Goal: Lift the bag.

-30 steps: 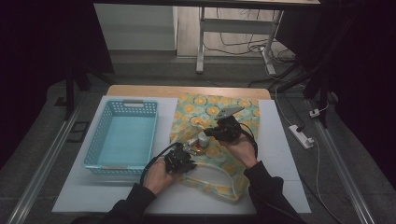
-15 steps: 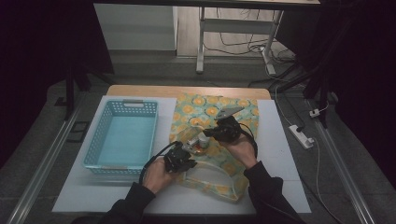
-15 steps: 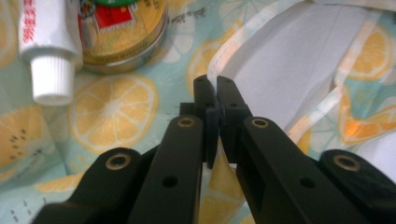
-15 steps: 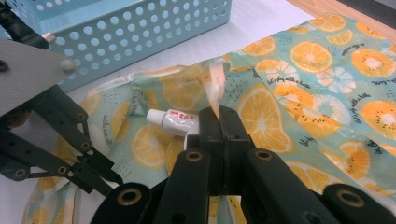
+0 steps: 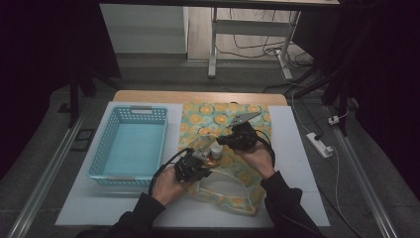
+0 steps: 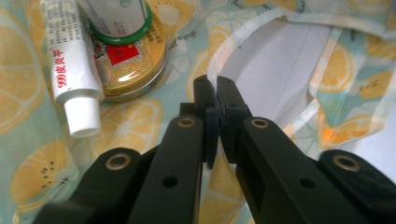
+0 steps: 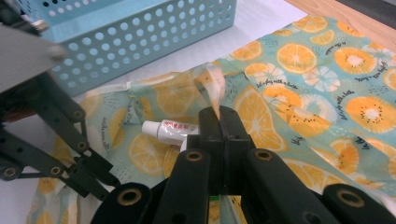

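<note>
I have both grippers working on the orange-print cloth bag (image 5: 225, 126), which lies on the right half of the table, its far end near the table's far edge and its opening toward the near edge. My left gripper (image 6: 215, 91) has its jaws pressed together on the bag's white-trimmed rim (image 6: 243, 35); the rim runs up and away from the jaw tips, and the pale lining shows just beyond them. To the left of those jaws, a white ointment tube (image 6: 70, 70) lies on the cloth, touching a round gold tin (image 6: 135, 60), with a white jar ringed in green (image 6: 123, 18) sitting on the tin. My right gripper (image 7: 219, 116) is likewise clamped shut on a fold of the bag's fabric edge (image 7: 215, 86), which stands up from between its jaw tips. The tube (image 7: 166, 129) lies just to the left of them. The blue perforated basket (image 5: 130, 144) sits on the table's left half, just beside the bag.
</note>
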A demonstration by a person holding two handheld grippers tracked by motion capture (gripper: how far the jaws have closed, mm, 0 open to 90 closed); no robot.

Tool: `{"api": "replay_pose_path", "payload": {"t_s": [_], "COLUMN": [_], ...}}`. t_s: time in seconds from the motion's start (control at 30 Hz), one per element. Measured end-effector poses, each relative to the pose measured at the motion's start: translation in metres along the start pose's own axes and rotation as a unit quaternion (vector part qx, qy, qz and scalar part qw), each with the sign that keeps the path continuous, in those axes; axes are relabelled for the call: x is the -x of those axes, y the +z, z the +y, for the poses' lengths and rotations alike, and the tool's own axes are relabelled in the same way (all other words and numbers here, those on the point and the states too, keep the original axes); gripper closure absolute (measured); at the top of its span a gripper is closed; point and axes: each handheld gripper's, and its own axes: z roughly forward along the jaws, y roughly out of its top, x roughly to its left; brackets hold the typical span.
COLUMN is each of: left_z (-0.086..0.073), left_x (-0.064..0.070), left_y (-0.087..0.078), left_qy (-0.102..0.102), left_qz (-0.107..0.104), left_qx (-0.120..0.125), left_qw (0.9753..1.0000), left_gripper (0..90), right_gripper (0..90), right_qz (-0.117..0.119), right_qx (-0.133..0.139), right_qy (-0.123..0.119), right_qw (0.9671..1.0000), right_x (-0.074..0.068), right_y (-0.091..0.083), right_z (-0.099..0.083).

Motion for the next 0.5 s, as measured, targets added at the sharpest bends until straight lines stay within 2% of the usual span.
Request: {"api": "replay_pose_path", "payload": {"t_s": [0.13,0.27,0.5], "left_z": [0.004,0.009,0.017], "left_x": [0.0,0.001,-0.002], "left_y": [-0.004,-0.008,-0.018], "left_qy": [-0.009,-0.008,-0.017], "left_qz": [-0.003,0.0,-0.009], "left_qx": [0.002,0.002,0.01], "left_qw": [1.0,1.0,0.9998], "left_gripper": [88.9,88.9,88.9], "right_gripper": [89.6,89.6,89.6], "right_qz": [0.002,0.001,0.003], "right_qx": [-0.003,-0.006,-0.006], "right_qy": [-0.001,-0.005,-0.008], "right_qw": [1.0,1.0,0.9999], "right_x": [-0.001,-0.001,-0.001], "right_y": [-0.003,-0.007,-0.015], "right_z": [0.001,0.005,0.011]}}
